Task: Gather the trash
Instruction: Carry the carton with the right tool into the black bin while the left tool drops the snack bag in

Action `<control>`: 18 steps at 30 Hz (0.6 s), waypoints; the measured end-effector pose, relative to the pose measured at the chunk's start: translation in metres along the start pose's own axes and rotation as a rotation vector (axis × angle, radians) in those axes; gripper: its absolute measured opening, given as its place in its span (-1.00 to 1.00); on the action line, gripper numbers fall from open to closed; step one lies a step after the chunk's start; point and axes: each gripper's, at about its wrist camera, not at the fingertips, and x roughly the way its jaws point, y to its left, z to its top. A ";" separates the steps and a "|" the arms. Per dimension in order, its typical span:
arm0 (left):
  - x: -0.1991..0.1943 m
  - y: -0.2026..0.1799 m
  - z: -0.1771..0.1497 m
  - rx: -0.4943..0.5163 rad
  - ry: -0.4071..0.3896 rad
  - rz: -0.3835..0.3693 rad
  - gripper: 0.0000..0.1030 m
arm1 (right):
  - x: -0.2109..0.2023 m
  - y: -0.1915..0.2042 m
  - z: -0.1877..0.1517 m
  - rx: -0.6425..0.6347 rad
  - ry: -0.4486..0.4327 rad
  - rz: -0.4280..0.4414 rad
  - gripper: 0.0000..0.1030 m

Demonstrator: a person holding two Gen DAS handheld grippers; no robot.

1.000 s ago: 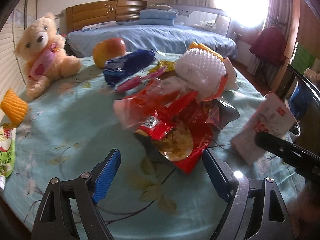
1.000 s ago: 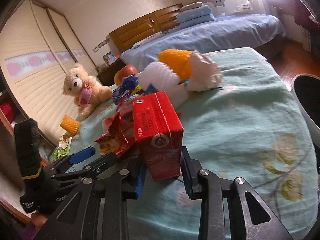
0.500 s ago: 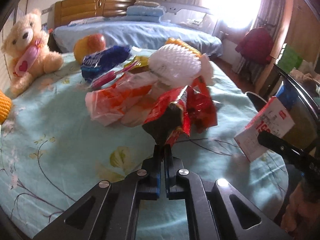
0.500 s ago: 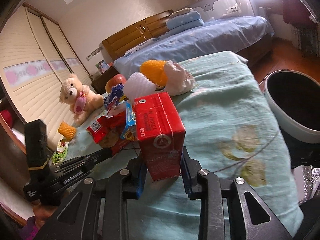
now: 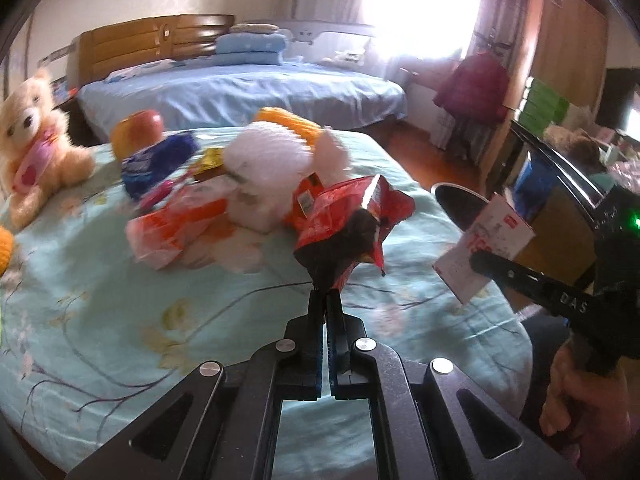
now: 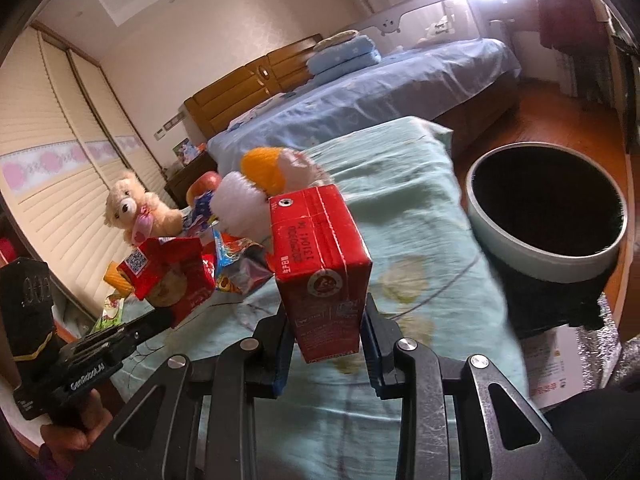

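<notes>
Fingers of the left gripper are pinching a crumpled red snack bag above the floral bedspread, while the right gripper is gripping a red drink carton near the round bin.

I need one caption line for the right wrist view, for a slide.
Right tool grips a red carton above the floral bedspread, near the round bin.

A floral teal tablecloth carries wrappers, a teddy bear.
</notes>
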 end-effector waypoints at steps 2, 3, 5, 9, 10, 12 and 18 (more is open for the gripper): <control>0.007 -0.009 0.003 0.017 0.010 -0.016 -1.00 | -0.003 -0.007 0.001 0.008 -0.006 -0.010 -0.41; 0.010 -0.013 0.005 0.022 0.013 -0.023 -1.00 | -0.005 -0.011 0.002 0.013 -0.009 -0.018 -0.41; 0.018 -0.020 0.009 0.039 0.019 -0.032 -1.00 | -0.008 -0.018 0.004 0.018 -0.014 -0.030 -0.41; 0.039 -0.037 0.016 0.072 0.040 -0.052 -1.00 | -0.014 -0.031 0.008 0.028 -0.025 -0.058 -0.41; 0.046 -0.040 0.018 0.075 0.049 -0.059 -1.00 | -0.015 -0.034 0.009 0.032 -0.028 -0.065 -0.41; 0.058 -0.046 0.021 0.080 0.064 -0.067 -1.00 | -0.018 -0.041 0.012 0.037 -0.034 -0.079 -0.41; 0.088 -0.066 0.033 0.105 0.089 -0.066 -1.00 | -0.025 -0.063 0.021 0.055 -0.052 -0.126 -0.41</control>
